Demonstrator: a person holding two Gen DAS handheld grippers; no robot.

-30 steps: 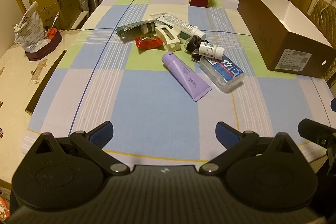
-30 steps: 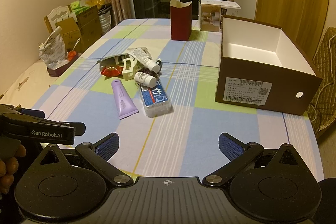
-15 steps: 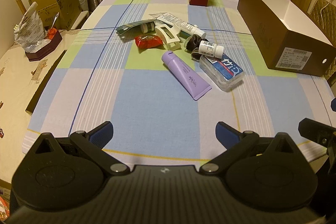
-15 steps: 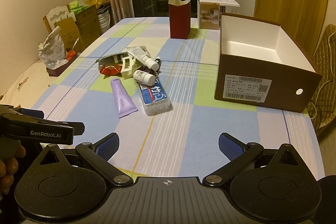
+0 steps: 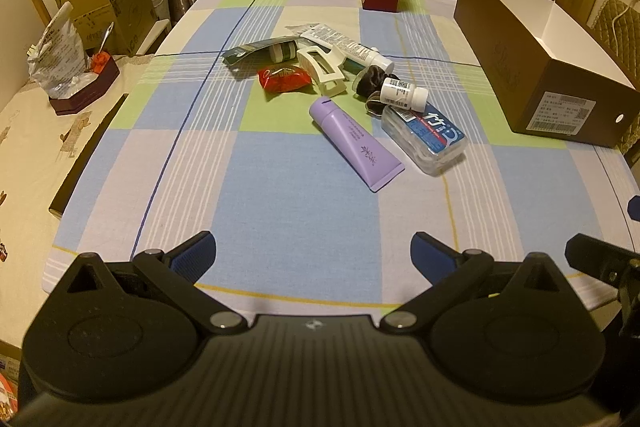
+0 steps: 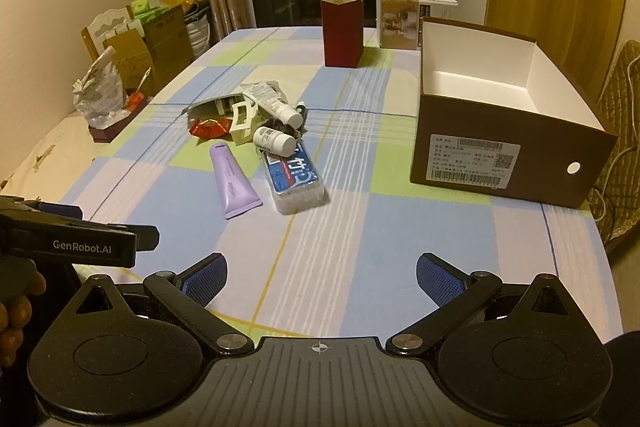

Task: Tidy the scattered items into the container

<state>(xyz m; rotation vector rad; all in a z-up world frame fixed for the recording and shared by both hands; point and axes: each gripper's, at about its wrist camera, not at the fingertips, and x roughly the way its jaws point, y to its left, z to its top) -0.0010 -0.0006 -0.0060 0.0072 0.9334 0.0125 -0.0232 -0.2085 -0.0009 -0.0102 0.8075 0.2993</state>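
Note:
Scattered items lie mid-table: a purple tube (image 5: 355, 141) (image 6: 232, 181), a clear floss-pick box with a blue label (image 5: 426, 139) (image 6: 293, 175), a small white bottle (image 5: 402, 94) (image 6: 273, 140), a red snack packet (image 5: 285, 79) (image 6: 210, 127), a cream hair claw (image 5: 322, 69) (image 6: 242, 121), a white tube (image 5: 346, 43) (image 6: 272, 101) and a dark scrunchie (image 5: 367, 83). The open brown box (image 5: 540, 67) (image 6: 500, 115), white inside, stands to the right. My left gripper (image 5: 314, 255) and right gripper (image 6: 320, 277) are both open, empty, over the table's near edge.
A dark red carton (image 6: 341, 23) and a printed white box (image 6: 404, 19) stand at the far end. A side table on the left holds a plastic bag (image 5: 56, 61) and cardboard boxes (image 5: 112, 11). A chair back (image 6: 618, 131) stands to the right. A hand (image 6: 16, 303) holds the left gripper's handle.
Both views have shifted slightly: the items and box sit a little lower and closer in the left wrist view. Both grippers stay open and nothing on the table has moved.

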